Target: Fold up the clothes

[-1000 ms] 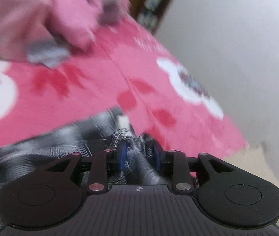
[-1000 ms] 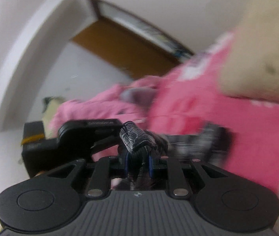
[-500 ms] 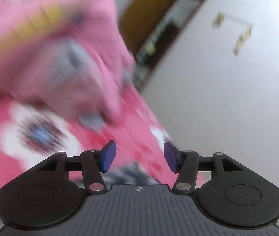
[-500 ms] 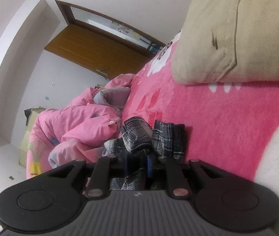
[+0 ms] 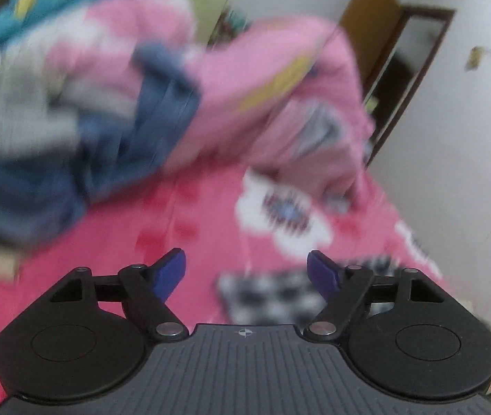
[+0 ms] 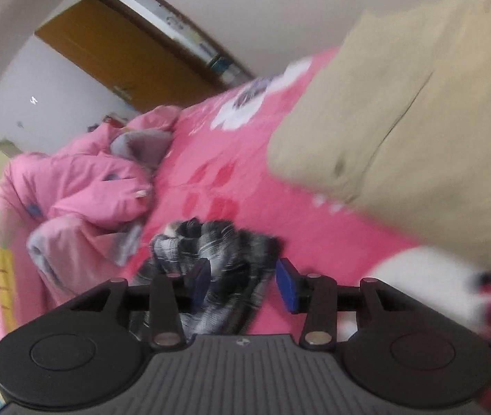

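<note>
the left hand-held gripper [image 5: 246, 271] stands wide, its jaws having just been opening, and nothing lies between its blue pads [image 5: 171, 269]; just past it, low on the pink flowered bedspread [image 5: 114, 242], the black-and-white plaid garment [image 5: 273, 297] shows as a blurred checked patch. the right hand-held gripper [image 6: 242, 282] is partly parted, its jaws too having just been opening: the bunched plaid garment [image 6: 210, 259] sits between the pads and brushes the left one, while the right pad [image 6: 288, 288] stands clear of the cloth, so it reads as let go rather than pinched. that puts the plaid piece down on the bed, near the front edge of both views, apparently folded small and dropped. beyond it lie a heap of pink quilted clothing [image 6: 83, 186] with a grey lining, a tan pillow [image 6: 418, 131] to the right, and, in the left view, a blurred denim item [image 5: 134, 138] in the pile. the step in hand looks like releasing the finished bundle and going for the next piece. to do it well, the right pads should open fully before lifting away, so no fold snags and pulls loose; the left should come to rest over the pile before closing, and pinch one garment at a single edge or collar rather than a thick clump.
</note>
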A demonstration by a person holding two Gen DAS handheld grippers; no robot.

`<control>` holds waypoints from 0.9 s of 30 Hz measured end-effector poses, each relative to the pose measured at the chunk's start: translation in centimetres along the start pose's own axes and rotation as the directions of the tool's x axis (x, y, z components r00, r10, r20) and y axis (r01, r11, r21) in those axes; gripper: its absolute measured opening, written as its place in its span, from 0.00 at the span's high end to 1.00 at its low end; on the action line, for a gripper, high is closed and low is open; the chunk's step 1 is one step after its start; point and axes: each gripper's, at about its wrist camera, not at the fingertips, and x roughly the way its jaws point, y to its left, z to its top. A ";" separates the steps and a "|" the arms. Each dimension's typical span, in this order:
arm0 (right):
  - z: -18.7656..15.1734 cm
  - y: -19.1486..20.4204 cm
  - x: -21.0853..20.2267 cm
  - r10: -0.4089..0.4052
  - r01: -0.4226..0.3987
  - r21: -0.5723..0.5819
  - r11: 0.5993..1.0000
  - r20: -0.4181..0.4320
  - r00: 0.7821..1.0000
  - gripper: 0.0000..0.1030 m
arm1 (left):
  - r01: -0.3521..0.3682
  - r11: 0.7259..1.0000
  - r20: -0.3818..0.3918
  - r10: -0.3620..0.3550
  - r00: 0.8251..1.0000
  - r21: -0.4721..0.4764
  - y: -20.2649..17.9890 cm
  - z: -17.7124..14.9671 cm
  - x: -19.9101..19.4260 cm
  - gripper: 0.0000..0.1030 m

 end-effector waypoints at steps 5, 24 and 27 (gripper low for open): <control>-5.2 6.3 -7.2 0.120 -0.120 -0.374 0.920 -0.022 0.993 0.56 | 0.041 0.996 -0.134 -0.052 0.990 -0.083 2.7 -3.3 4.0 0.26; -35.3 21.8 -9.1 0.197 -0.315 -0.944 -0.103 -0.329 0.923 0.65 | 0.091 0.980 -0.180 -0.124 0.976 -0.178 2.9 -3.5 16.7 0.80; -35.5 21.8 -8.2 0.137 -0.329 -0.943 -0.059 -0.334 0.933 0.88 | 0.084 0.979 -0.172 -0.116 0.978 -0.184 2.8 -3.2 17.0 0.90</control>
